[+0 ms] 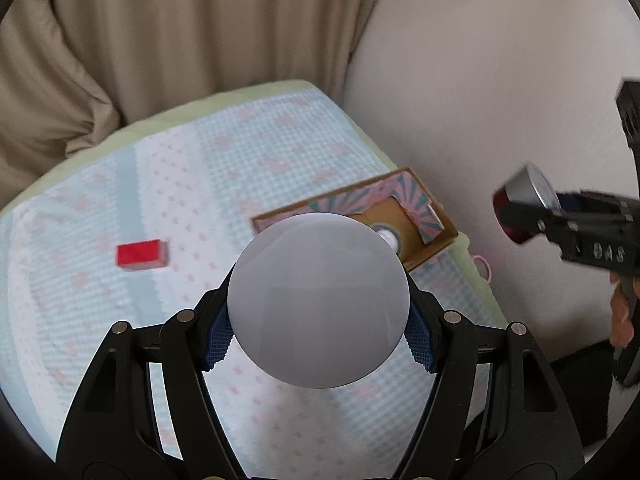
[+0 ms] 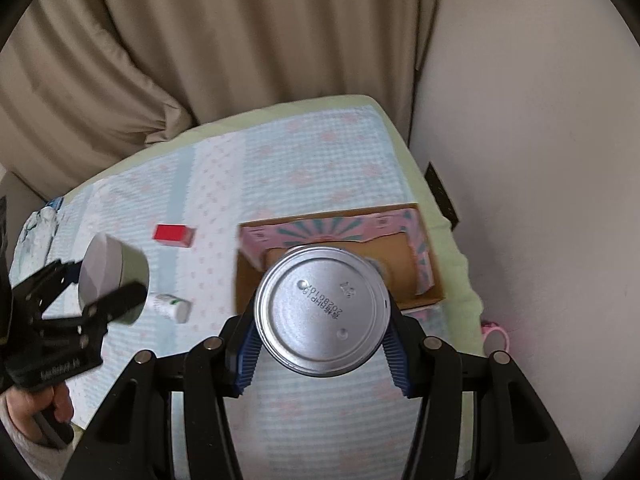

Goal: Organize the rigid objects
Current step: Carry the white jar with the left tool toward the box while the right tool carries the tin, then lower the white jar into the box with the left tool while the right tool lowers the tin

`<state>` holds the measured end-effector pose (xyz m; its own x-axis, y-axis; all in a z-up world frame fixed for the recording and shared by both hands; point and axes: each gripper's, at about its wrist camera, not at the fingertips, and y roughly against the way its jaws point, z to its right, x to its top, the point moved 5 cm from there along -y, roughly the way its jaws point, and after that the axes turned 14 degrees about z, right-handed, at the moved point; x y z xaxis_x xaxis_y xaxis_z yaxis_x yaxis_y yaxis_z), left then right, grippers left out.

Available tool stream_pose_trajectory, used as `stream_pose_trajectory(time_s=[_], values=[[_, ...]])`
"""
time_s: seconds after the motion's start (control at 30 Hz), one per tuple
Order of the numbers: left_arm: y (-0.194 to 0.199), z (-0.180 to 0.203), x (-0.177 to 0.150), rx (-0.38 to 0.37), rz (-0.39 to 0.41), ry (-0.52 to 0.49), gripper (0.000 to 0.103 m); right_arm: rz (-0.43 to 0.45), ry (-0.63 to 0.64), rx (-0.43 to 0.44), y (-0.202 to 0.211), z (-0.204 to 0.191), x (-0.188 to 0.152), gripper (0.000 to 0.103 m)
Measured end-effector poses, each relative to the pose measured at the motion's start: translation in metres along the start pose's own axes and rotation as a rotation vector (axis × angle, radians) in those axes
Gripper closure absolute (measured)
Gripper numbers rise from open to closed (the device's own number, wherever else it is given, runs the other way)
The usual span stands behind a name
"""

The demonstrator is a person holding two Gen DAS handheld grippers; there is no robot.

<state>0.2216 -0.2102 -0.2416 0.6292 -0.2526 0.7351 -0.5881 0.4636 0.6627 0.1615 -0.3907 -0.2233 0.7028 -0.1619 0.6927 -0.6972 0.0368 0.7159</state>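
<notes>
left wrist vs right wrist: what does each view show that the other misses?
Only the left wrist view: the red side of the metal can held by the right gripper.

Only the right wrist view: the small white bottle lying on the cloth, the can's stamped silver base, and the left gripper seen from outside.

Both: the grey round container clamped by the left gripper, the red rectangular block, the pink-patterned cardboard box, the checked cloth and the beige curtain.

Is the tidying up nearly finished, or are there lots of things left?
About halfway. One small white thing already sits in the cardboard box. The left gripper holds a grey round container and the right gripper holds a metal can, both near the box. The red block and small white bottle wait on the cloth.
</notes>
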Motion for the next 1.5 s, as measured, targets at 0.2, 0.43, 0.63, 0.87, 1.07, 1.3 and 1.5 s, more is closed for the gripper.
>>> stream_pose_trajectory(time_s=[0.2,0.43,0.63,0.87,1.07,1.3,1.5], values=[[-0.072,0.041,-0.012,-0.003,-0.088,0.007,0.035,-0.06,-0.006,-0.004,-0.062,0.054,0.004,0.053],[-0.153,0.06,-0.037,0.009,-0.208,0.024,0.035,-0.14,-0.027,0.027,-0.145,0.086,-0.001,0.053],[-0.219,0.066,-0.061,0.011,-0.312,0.0,0.035,-0.21,-0.069,0.065,-0.205,0.105,-0.012,0.053],[-0.262,0.059,-0.084,0.013,-0.443,0.049,0.035,-0.255,-0.088,0.124,-0.255,0.105,-0.021,0.053],[-0.272,0.052,-0.093,0.02,-0.485,0.069,0.035,-0.288,-0.083,0.126,-0.277,0.104,-0.031,0.053],[-0.269,0.058,-0.084,-0.02,-0.476,0.078,0.0,-0.272,-0.065,0.079,-0.284,0.103,-0.026,0.049],[-0.241,0.048,-0.071,0.001,-0.431,0.076,0.0,-0.214,-0.121,0.165,-0.266,0.099,-0.019,0.0]])
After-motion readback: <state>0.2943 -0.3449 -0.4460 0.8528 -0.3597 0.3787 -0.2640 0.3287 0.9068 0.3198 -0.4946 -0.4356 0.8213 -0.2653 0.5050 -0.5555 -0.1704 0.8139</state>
